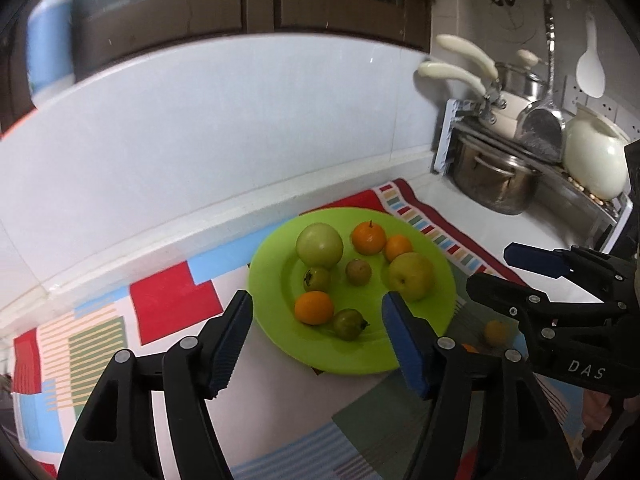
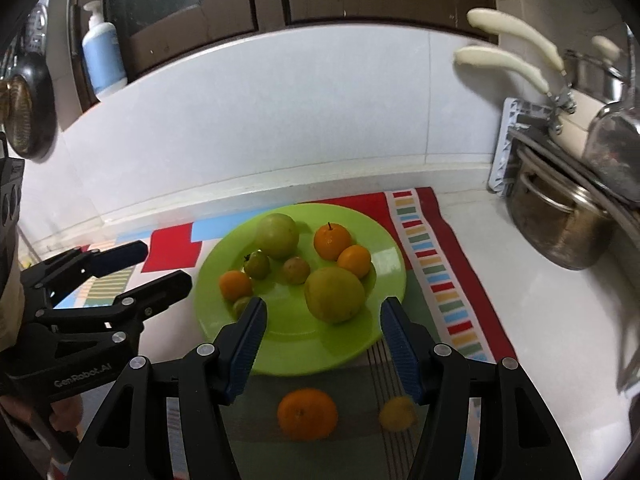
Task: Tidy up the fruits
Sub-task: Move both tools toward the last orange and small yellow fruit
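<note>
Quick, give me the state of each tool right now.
Left tool: open, holding nothing; the green plate shows between its fingers.
Right tool: open, holding nothing; an orange lies on the cloth below it.

Eight fruits [image 2: 334, 294] on one plate [image 2: 384, 336], perhaps two loose

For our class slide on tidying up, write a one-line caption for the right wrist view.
Right gripper, jaws open and empty, above a green plate of fruit; an orange and a lemon lie on the mat.
</note>
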Demonstrator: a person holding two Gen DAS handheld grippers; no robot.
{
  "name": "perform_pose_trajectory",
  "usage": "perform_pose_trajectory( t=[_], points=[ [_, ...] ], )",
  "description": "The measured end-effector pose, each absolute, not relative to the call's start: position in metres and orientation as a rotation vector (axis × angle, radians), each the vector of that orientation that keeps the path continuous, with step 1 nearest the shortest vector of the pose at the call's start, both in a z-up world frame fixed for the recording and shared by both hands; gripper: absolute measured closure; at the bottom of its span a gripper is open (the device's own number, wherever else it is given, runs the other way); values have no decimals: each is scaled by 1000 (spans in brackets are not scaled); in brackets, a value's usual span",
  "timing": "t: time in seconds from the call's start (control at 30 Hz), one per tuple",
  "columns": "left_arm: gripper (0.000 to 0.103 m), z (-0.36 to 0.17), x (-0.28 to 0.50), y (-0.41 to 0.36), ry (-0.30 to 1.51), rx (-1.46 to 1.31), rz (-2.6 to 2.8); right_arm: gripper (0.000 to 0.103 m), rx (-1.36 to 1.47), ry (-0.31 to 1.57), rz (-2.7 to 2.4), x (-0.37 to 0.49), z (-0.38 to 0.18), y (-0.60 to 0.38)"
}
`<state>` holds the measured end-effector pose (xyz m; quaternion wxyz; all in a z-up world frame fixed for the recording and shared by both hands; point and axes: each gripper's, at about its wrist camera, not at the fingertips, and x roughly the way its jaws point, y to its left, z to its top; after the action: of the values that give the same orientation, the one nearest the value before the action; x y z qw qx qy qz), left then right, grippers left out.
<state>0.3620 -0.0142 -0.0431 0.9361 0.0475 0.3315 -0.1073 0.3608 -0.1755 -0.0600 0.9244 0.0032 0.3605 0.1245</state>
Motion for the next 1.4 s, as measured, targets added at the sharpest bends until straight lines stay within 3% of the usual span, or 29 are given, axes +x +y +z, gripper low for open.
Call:
perform_pose_trajectory(
  t=[0.37, 0.67, 1.4],
  points=[
    [25, -14, 312, -19, 600, 107, -234, 33, -4, 648, 214, 311, -25, -184],
    [19, -8, 278, -30, 560, 143, -263, 32, -36, 604, 182, 272, -10, -195],
    [17, -37, 272, -70, 551, 201, -347, 32, -120, 636, 230, 263, -32, -221]
  ],
)
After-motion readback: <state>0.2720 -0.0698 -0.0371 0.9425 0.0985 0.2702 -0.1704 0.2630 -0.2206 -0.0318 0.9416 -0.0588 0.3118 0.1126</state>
